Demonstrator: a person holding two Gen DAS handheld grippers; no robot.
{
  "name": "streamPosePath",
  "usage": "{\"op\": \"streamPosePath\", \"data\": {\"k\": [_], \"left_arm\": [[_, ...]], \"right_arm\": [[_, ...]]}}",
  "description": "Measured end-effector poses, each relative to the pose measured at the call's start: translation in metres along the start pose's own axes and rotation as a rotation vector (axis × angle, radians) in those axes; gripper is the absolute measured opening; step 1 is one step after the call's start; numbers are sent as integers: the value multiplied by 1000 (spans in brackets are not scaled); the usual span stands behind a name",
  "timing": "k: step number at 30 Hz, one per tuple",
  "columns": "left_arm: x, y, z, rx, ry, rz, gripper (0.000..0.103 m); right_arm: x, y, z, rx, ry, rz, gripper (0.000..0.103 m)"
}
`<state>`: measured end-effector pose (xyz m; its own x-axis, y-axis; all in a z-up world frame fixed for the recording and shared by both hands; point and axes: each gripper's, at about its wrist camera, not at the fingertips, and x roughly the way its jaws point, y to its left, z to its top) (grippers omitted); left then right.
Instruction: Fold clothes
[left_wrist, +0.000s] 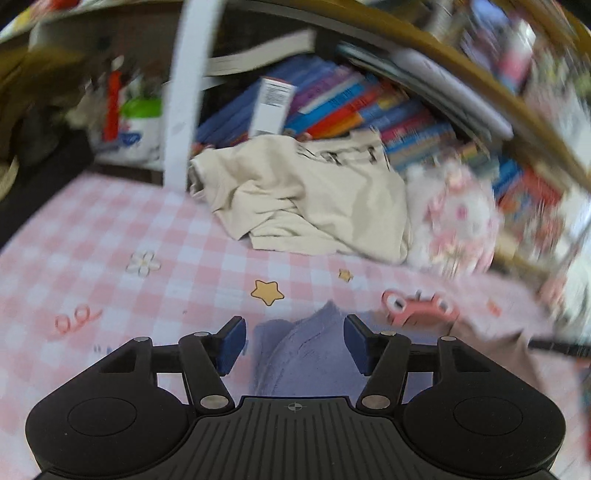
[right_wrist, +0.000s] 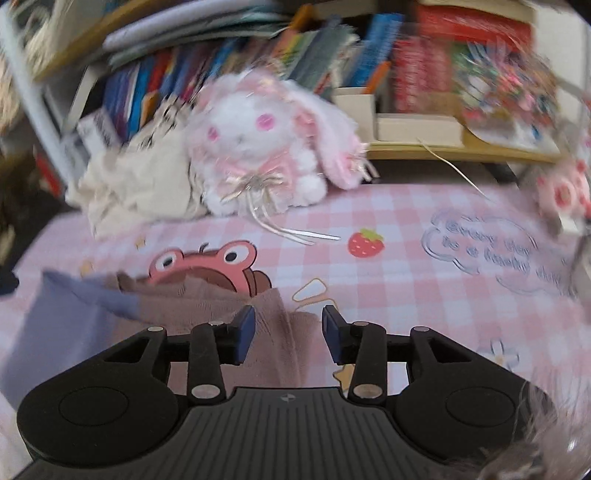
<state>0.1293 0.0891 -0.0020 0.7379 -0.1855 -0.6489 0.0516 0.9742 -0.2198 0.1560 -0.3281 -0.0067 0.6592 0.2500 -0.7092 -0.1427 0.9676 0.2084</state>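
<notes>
The left gripper (left_wrist: 294, 341) hangs spread over the lilac end of a cloth (left_wrist: 295, 362) on the pink checked sheet (left_wrist: 110, 229), pads clear of it. The right gripper (right_wrist: 289, 334) is likewise parted above the cloth's brown end (right_wrist: 221, 302). A cream shirt (left_wrist: 306, 199) lies crumpled by the plush rabbit (right_wrist: 258, 147).

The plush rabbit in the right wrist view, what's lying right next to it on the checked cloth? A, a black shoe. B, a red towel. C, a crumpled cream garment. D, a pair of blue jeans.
C: the white and pink plush rabbit sits on the pink checked cloth with a crumpled cream garment bunched against its side, in front of the books.
</notes>
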Motion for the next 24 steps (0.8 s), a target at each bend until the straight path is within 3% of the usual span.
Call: {"op": "streamPosePath", "data": {"k": [2,3,4,5,6,7,10,14,20,21,24], "left_arm": [[15,-8,1,49,20,23,57],[22,-12,1,71,31,33,57],[28,-13,0,74,45,27,52],[34,-14,-1,78,59,21,21],[39,-15,-1,78,72,15,5],[39,-14,-1,52,69,14,3],[43,2,-2,-76,69,13,3],[63,24,-9,-222,142,30,6],[49,16,-4,-139,124,62,13],[41,15,-4,-132,111,70,15],[19,12,-3,-107,72,93,35]], "right_arm": [[16,2,0,-3,35,-15,37],[23,3,-1,-3,54,-19,30],[29,3,-1,-1,74,-13,12],[33,4,-2,3,89,7,6],[31,4,-1,7,83,26,6],[22,5,0,13,48,46,6],[7,1,2,37,-19,69,6],[40,-21,-9,141,60,45,6],[40,-22,-9,133,64,32,8],[36,-21,-8,126,57,25,13],[12,-19,-10,106,15,21,30]]}}
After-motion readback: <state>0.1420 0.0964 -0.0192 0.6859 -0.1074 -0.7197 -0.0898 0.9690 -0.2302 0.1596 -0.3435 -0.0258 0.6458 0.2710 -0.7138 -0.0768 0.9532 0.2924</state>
